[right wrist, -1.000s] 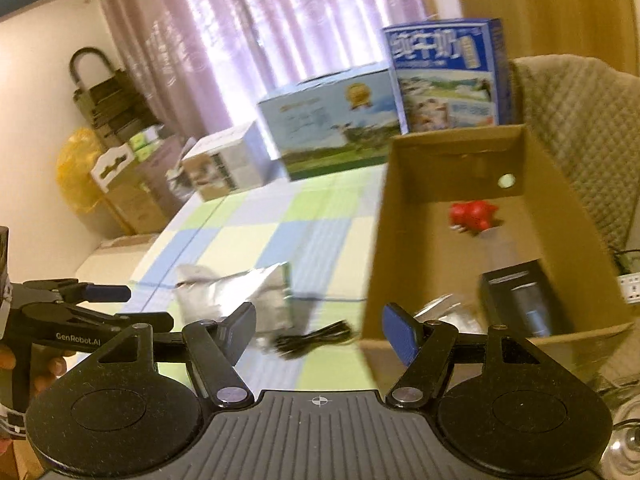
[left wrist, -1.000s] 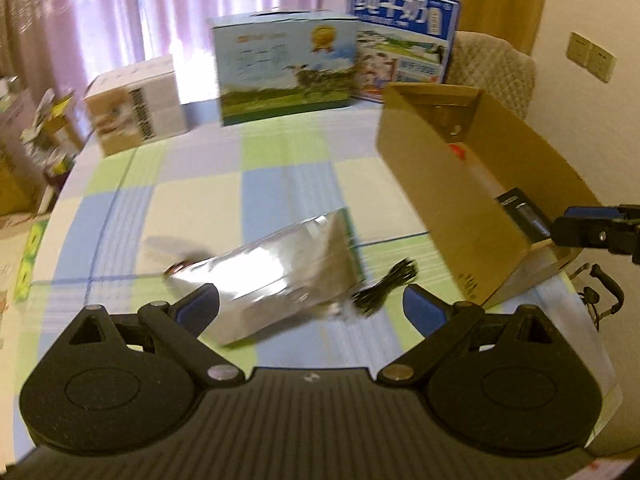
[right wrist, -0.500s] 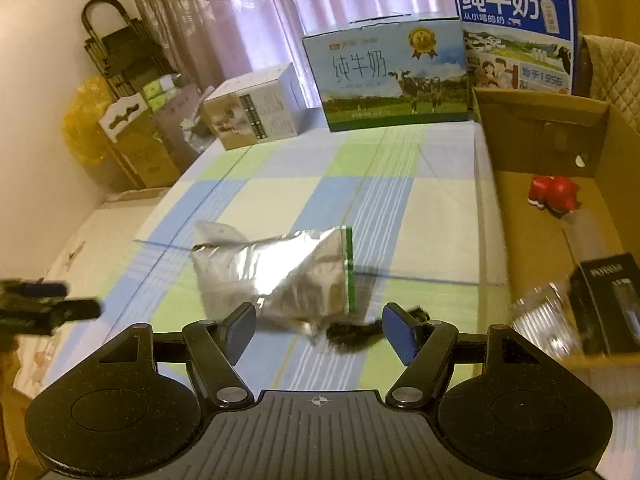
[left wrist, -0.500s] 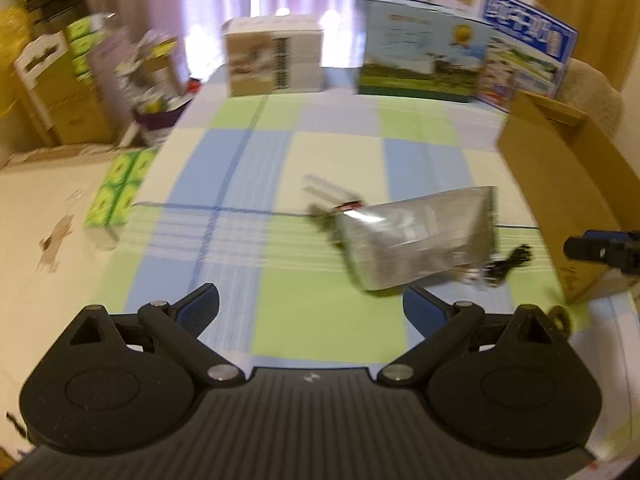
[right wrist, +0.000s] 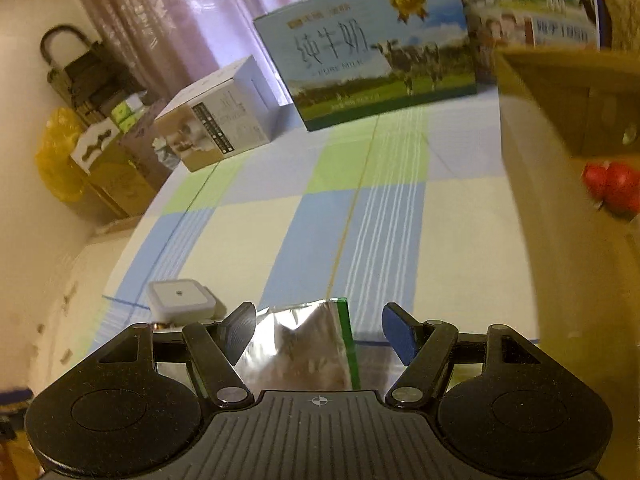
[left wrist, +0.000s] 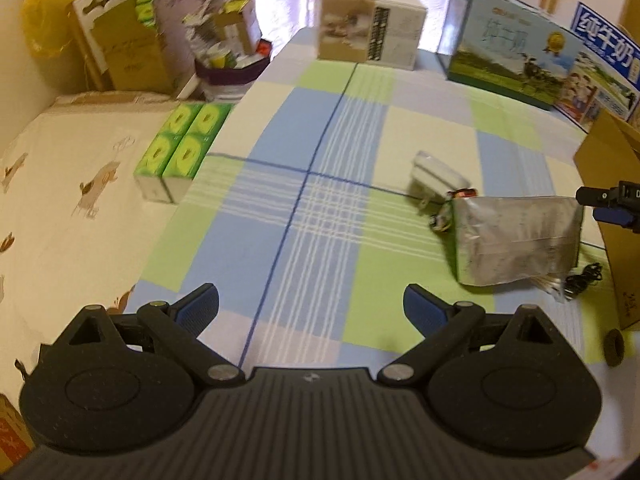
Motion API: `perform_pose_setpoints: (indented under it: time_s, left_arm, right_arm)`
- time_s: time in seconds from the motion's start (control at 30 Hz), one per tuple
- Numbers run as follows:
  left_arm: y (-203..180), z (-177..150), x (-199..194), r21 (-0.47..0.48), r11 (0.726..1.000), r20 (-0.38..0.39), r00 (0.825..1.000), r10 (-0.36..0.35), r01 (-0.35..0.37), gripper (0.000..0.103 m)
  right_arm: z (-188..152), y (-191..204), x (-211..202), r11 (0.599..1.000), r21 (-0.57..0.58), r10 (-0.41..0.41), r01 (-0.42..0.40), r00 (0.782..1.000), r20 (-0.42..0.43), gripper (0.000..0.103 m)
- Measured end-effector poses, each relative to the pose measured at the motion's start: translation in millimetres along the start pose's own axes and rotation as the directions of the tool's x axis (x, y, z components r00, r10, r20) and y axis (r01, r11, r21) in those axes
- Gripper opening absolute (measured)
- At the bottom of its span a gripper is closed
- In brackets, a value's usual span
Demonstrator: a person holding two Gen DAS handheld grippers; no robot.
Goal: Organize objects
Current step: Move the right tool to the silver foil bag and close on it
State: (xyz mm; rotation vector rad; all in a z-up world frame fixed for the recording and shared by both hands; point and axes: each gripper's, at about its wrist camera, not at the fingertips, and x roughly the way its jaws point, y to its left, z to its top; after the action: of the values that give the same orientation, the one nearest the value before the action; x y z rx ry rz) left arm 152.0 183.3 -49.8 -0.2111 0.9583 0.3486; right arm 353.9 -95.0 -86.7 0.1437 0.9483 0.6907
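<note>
A red toy already sits in the cardboard box at right. The silver bag, white plug and black cable wait on the table. Both the right gripper, low over the bag, and the left gripper are spread wide, holding nothing.

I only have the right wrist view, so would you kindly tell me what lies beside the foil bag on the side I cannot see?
Observer: A black cable lies tangled between the foil bag and the cardboard box.
Operator: Thanks; where is the left hand-held gripper?
Observer: The left hand-held gripper is open above the tablecloth's near edge, holding nothing.
Operator: Is anything beyond the table's left side?
Observer: Green packs sit there on a white patterned surface.
</note>
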Motion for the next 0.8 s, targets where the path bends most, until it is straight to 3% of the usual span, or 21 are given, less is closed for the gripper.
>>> perform_pose_setpoints:
  time_s: [0.13, 0.33, 0.53, 0.63, 0.8]
  left_arm:
    - [8, 0, 7, -0.013, 1.000, -0.019, 1.000, 0.003, -0.004, 0.098]
    - [12, 3, 13, -0.008, 1.000, -0.026, 1.000, -0.003, 0.003, 0.097]
    - [11, 5, 21, 0.013, 1.000, -0.034, 0.999, -0.023, 0.024, 0.098]
    - [11, 5, 22, 0.024, 0.999, -0.034, 0.999, -0.038, 0.038, 0.098]
    - [17, 3, 21, 0.032, 0.998, -0.033, 0.998, -0.049, 0.050, 0.097]
  right_arm:
    - [-3, -6, 7, 0.996, 0.036, 0.084, -0.083, 0.996, -0.021, 0.067]
    - [-20, 18, -20, 0.987, -0.075, 0.141, -0.144, 0.989, -0.049, 0.060]
    - [-65, 62, -53, 0.938, -0.185, 0.270, -0.292, 0.953, -0.138, 0.059]
    - [-89, 84, -60, 0.925, -0.239, 0.256, -0.294, 0.950, -0.180, 0.059]
    - [-96, 111, -60, 0.879, -0.437, 0.141, -0.190, 0.980, -0.141, 0.060]
